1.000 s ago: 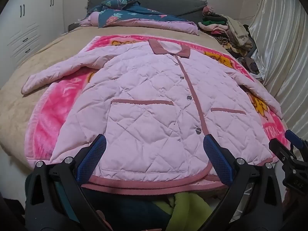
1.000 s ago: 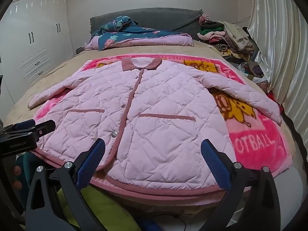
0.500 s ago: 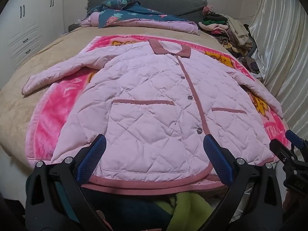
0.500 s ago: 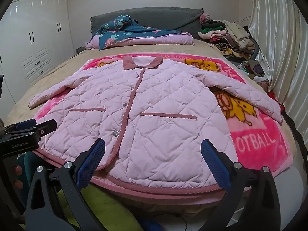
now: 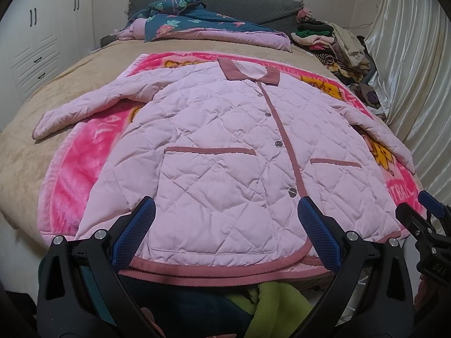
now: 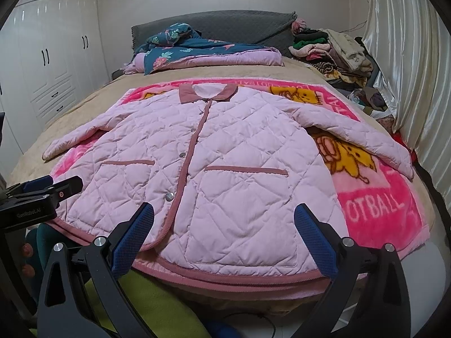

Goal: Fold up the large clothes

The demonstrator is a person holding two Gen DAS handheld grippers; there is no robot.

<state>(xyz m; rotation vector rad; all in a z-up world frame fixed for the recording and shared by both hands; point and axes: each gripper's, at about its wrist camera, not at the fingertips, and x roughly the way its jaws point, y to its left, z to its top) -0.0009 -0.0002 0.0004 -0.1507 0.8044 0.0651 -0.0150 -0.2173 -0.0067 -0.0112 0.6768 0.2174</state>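
- Wardrobe (image 6: 50,64) on the far left wall, doors closed; not part of the job.
- Left gripper (image 5: 225,225): jaws spread wide, nothing between them, hanging over the near hem on the jacket's left half. Judgement: staged ahead of a first grab, no fold started.
- Pink quilted jacket (image 5: 225,146): one, front up, buttoned, collar (image 5: 249,71) toward the headboard, hem at the near bed edge. Laid flat with both sleeves angled out, likely so sleeves can fold in first.
- Counts on the jacket: two sleeves, left sleeve (image 5: 84,107) and right sleeve (image 6: 358,138); two patch pockets; four snaps visible down the placket from the left wrist view.
- Pink blanket (image 6: 375,197) under the jacket, one, on the tan bed (image 5: 25,152); probably a clean working surface.
- Right gripper (image 6: 224,228): jaws equally wide, empty, over the hem on the right half.
- Blue floral quilt (image 6: 197,48) at the headboard, one.
- Clothes pile (image 6: 332,50) at far right by the curtain (image 6: 408,56); item count not readable.
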